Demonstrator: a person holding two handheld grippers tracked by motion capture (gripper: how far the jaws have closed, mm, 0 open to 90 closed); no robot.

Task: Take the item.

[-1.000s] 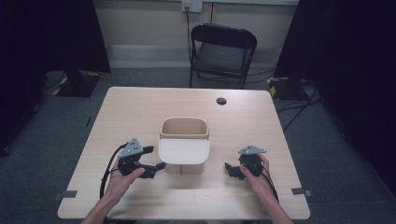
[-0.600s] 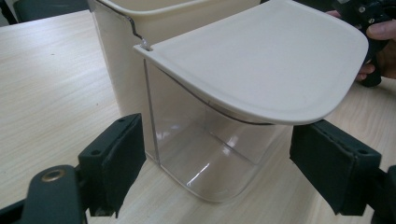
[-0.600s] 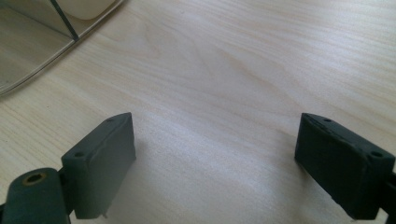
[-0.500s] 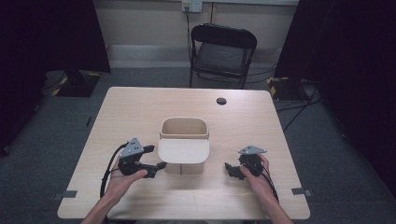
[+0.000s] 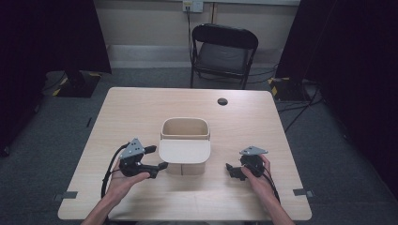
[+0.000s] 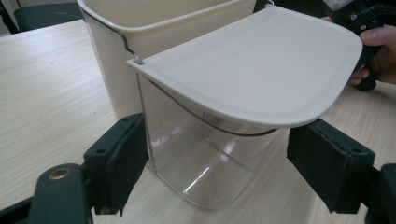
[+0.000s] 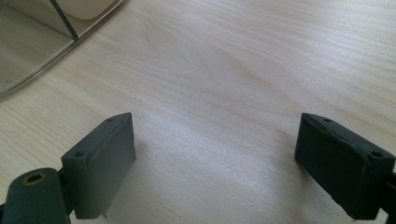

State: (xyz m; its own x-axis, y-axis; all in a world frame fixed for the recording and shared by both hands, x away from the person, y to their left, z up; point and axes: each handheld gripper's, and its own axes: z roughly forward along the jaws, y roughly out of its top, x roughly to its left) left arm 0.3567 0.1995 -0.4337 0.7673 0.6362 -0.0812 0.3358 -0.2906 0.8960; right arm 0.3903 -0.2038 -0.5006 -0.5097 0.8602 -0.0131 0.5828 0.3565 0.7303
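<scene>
Nothing has shifted: one cream plastic bin [image 5: 185,136] with its flat rounded lid [image 6: 261,70] and clear front sits mid-table. Two grippers flank it, left gripper [image 5: 156,160] and right gripper [image 5: 231,169], both spread wide, holding nothing.

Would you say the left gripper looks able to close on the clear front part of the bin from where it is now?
Probably yes. The left gripper is open, its jaws either side of the clear front part of the bin, and nothing lies between them; the lid sits above.
</scene>
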